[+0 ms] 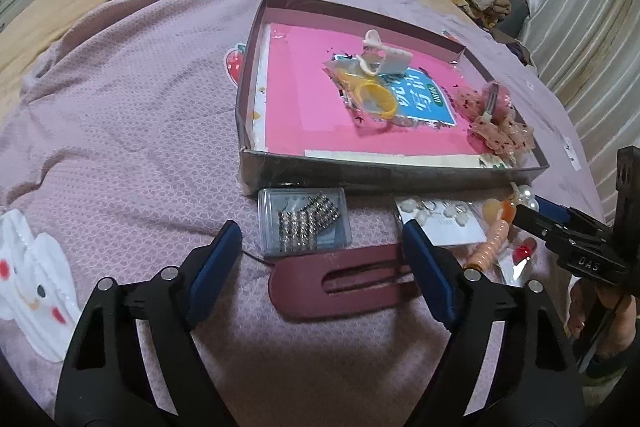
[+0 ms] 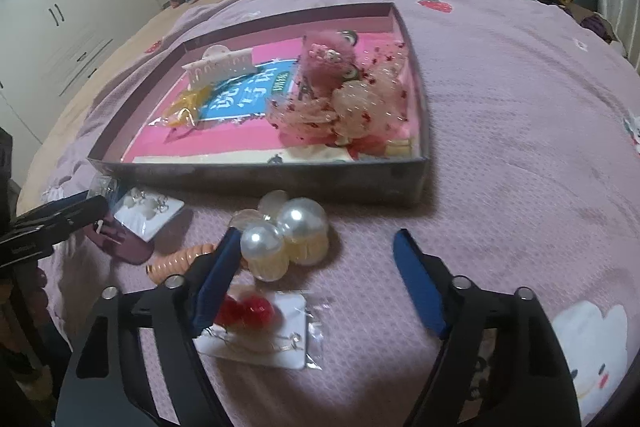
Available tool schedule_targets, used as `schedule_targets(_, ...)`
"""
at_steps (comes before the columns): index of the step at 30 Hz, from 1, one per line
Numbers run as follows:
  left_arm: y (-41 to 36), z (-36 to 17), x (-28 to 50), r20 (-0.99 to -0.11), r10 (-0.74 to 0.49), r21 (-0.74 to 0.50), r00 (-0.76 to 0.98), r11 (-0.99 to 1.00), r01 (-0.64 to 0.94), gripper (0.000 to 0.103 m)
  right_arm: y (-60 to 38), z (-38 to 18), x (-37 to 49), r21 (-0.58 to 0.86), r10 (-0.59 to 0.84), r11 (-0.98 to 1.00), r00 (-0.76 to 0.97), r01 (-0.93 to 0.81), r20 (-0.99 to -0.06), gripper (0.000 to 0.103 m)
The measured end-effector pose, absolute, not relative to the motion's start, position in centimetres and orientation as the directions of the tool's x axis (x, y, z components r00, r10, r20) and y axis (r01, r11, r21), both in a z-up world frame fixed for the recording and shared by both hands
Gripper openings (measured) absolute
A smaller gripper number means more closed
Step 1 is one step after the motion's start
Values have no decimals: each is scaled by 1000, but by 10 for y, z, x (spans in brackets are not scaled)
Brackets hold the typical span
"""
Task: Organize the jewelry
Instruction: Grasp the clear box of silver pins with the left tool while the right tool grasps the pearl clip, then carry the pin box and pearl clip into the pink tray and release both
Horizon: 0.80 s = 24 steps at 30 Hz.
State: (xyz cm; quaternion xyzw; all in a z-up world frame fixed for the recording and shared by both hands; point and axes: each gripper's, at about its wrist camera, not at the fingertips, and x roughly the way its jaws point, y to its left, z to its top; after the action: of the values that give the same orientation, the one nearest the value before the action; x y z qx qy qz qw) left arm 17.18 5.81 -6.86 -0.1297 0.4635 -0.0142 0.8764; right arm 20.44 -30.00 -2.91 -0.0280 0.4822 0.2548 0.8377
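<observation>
Both grippers' fingers (image 1: 216, 267) stand apart, holding nothing. Near the box (image 1: 392, 171), the right finger (image 2: 216, 275) hides part of the pearl clip (image 2: 286, 241).

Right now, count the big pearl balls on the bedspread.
2. Both sit side by side in front of the box: left pearl against the right tongs' left finger, right pearl beside it. More may be hidden.

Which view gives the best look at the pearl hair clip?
The right wrist view: the pearl hair clip lies whole on the bedspread near the frame's centre, just beyond the right gripper's left finger. The left wrist view shows only its pearls near the right edge, small and partly hidden by that gripper.
</observation>
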Motion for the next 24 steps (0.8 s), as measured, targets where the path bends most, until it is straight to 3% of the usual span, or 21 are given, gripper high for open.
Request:
schedule_targets(4, 59, -74, 178, -814, -135, -238, 565, 965, -113, 67, -292, -27, 203, 192, 419, 848, 403, -493, -814, 42)
schedule_targets(10, 59, -75, 184, -816, -114, -221, 566, 967, -124, 38, -291, -21, 192, 125, 392, 847, 448, -516, -804, 42)
schedule_targets(24, 52, -46, 167, -767, -120, -223, 630, 971, -86, 36, -338, 17, 171, 138, 392, 885, 554, -444, -734, 42)
